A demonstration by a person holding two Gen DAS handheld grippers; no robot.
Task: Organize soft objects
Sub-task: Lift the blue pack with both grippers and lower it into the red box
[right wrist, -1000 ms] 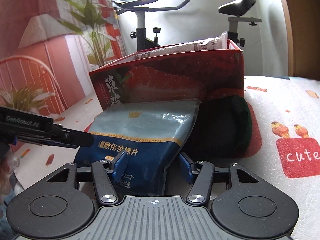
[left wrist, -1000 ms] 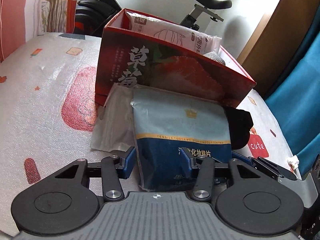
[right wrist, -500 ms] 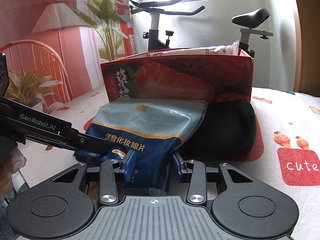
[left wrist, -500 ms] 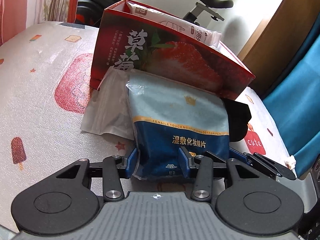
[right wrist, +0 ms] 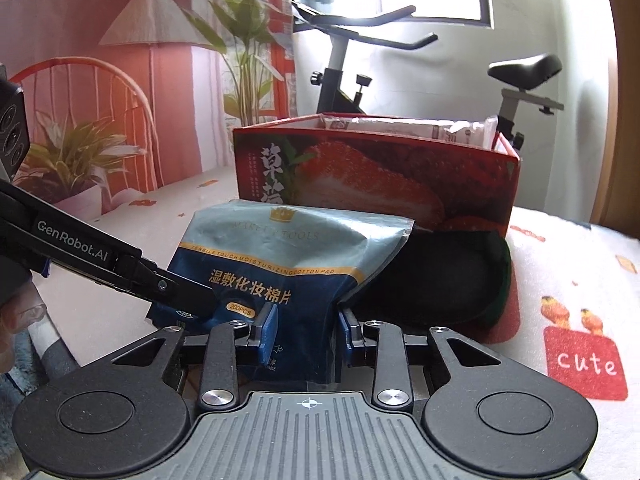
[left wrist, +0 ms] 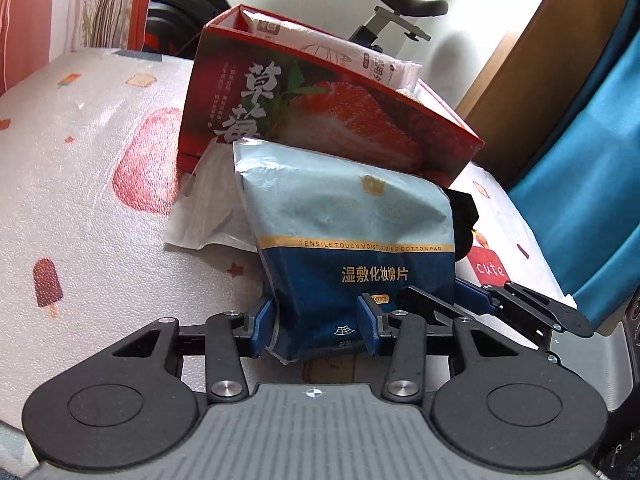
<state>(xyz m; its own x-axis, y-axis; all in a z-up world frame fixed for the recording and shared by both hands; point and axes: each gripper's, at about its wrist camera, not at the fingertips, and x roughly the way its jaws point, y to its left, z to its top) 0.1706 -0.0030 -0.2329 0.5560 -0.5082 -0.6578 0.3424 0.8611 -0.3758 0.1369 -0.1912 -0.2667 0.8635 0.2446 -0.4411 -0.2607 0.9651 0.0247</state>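
Observation:
A blue cotton pad bag leans against the red strawberry box on the printed mat. My left gripper is shut on the bag's lower end. My right gripper holds the same bag at its other lower corner. Its jaws are closing and the pads pinch the crumpled foil. The left gripper's finger reaches in from the left of the right wrist view. A white packet stands inside the box. A black soft item lies at the box's foot, right of the bag.
A flat white pouch lies under the bag's left side. An exercise bike stands behind the box. Blue fabric and a wooden panel bound the right side. The white printed mat stretches out to the left.
The right jaws have narrowed onto the bag's corner and that view has rolled. The bag's lower end now sits deeper in the left jaws, and the left gripper's finger has come closer.

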